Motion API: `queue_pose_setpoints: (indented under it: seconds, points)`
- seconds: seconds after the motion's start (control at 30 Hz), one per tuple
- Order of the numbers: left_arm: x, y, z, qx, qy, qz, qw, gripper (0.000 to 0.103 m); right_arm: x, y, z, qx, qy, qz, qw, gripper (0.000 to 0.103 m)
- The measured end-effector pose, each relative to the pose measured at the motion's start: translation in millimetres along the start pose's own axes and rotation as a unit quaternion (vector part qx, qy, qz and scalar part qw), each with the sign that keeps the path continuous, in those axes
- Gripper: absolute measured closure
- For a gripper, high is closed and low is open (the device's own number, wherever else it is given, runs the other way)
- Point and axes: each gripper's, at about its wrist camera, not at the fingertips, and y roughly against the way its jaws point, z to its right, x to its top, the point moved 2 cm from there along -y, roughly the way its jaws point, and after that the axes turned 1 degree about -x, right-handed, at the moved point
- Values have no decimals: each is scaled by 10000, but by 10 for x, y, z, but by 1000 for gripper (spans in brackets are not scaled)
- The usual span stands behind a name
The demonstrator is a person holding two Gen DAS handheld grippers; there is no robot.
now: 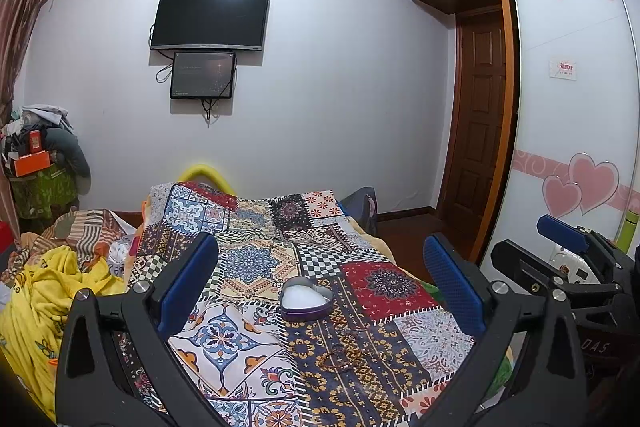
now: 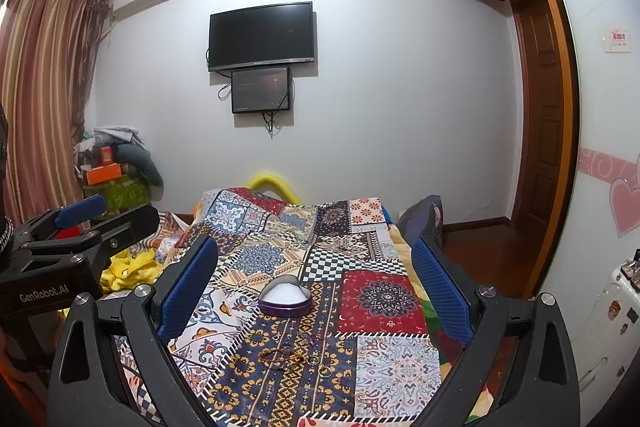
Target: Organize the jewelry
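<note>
The left gripper (image 1: pixel 320 279) is held level with its two fingers (image 1: pixel 188 283) spread wide apart, blue pads facing each other and nothing between them. The right gripper (image 2: pixel 314 283) is posed alike, its fingers (image 2: pixel 440 287) equally wide and empty. The two are held side by side and apart: the right gripper shows at the right edge of the left wrist view, the left gripper at the left edge of the right wrist view, both pointing the same way.
</note>
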Motion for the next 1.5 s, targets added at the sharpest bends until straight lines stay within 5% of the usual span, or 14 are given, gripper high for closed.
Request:
queue_pose_setpoints:
  seconds: [0.8, 1.0, 1.23, 1.5]
  points:
    - [-86, -250, -25, 65, -12, -277, 9996, 0, -107, -211, 124, -160, -7, -309, 9994, 7]
    - [-373, -669, -129, 261, -3, -862, 9959, 0, -374, -494, 341, -358, -69, -824, 9959, 7]
    - [-954, -1266, -246, 204, -19, -2037, 9788, 12, -868, -921, 586, -416, -202, -1787, 9828, 7]
    - [-1496, -1604, -222, -192, 93, -3007, 9535, 32, -1265, -1195, 558, 75, -247, -2561, 9663, 29]
